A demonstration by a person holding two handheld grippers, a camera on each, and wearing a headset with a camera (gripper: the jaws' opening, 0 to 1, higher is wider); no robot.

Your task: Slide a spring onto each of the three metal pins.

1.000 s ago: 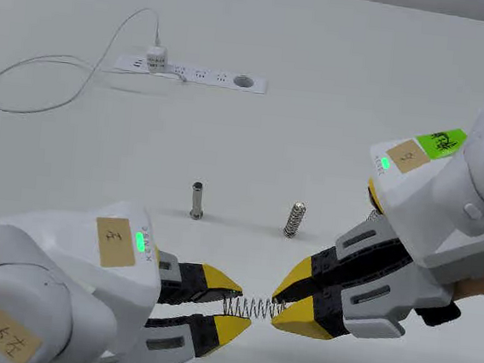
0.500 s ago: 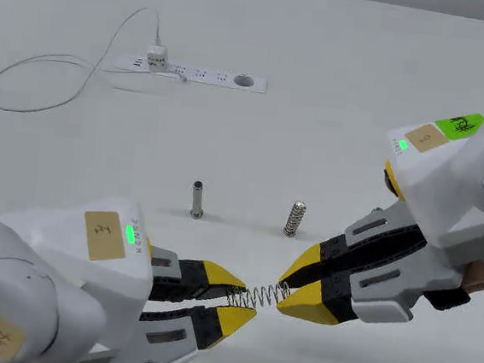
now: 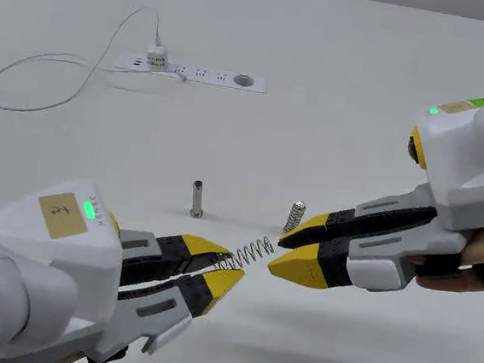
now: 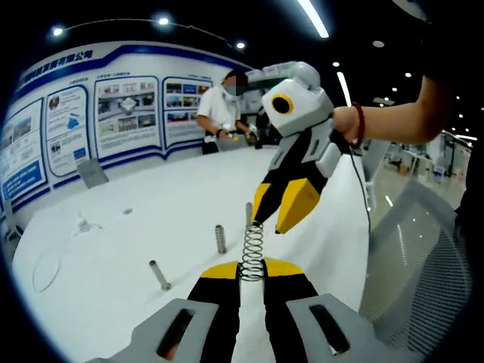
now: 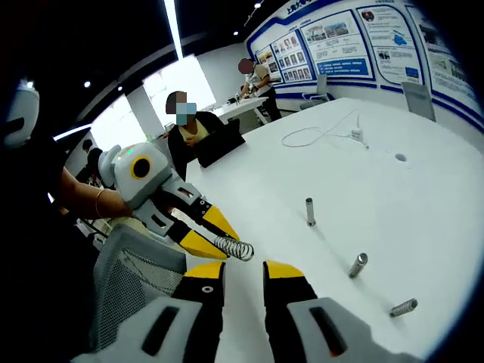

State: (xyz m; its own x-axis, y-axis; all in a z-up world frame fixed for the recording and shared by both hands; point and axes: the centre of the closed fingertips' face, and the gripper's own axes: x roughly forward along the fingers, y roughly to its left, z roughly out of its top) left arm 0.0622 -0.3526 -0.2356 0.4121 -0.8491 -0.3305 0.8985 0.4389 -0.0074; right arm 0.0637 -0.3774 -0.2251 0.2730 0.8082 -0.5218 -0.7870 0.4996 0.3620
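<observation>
Our left claw [image 3: 236, 264] grips the spring [image 3: 252, 251].
Its tips clamp one end; our right claw [image 3: 275, 255], slightly parted and empty, sits at the other.

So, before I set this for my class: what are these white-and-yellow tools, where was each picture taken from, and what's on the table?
There is no robot: a person holds a hand tool ending in a two-jawed claw in each hand. One picture comes from a camera on the person's head, looking down at the white table. The two round pictures come from cameras riding on the tools, each looking along its own jaws. The left claw is shut on one end of a loose spring; the right claw is close to the other end, jaws apart, gripping nothing. On the table stand a bare metal pin and a pin wearing a spring; the right gripper view shows a third pin. Further back lie a power strip and a white cable.
</observation>
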